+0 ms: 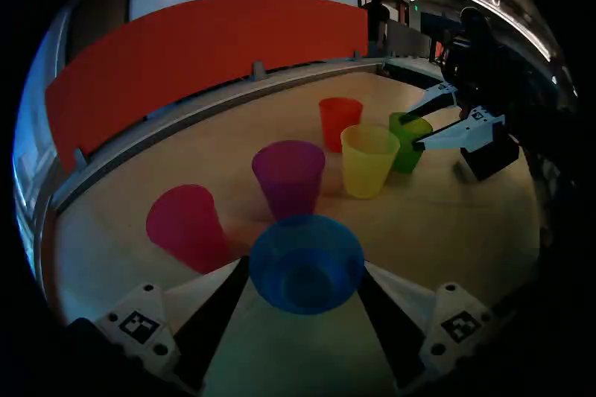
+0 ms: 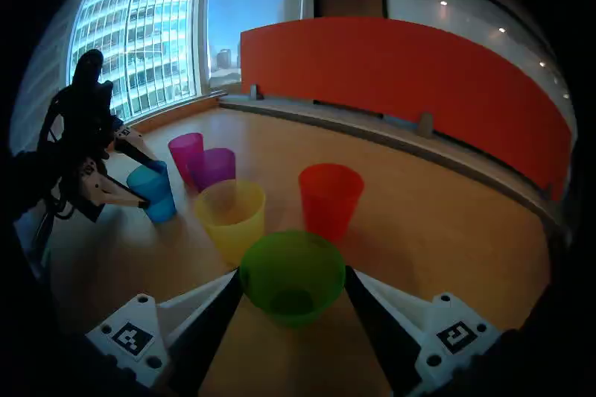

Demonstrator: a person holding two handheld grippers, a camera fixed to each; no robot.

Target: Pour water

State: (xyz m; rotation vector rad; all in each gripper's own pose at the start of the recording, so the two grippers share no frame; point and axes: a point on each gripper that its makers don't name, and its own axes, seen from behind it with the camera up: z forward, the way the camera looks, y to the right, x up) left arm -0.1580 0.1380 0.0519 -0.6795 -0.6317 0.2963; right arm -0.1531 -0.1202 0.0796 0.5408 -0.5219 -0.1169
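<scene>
Fingers of the left gripper (image 1: 304, 266) clasp the blue cup (image 1: 306, 281), those of the right gripper (image 2: 292, 272) the green cup (image 2: 291, 285); both cups are upright, so pouring seems unstarted.

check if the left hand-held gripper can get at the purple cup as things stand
Probably not yet: the left hand-held gripper is shut on the blue cup, so it is occupied. The purple cup stands just beyond, with nothing between them.

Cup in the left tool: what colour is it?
Translucent blue cup, gripped by the left tool; shows best in the left gripper view.
</scene>
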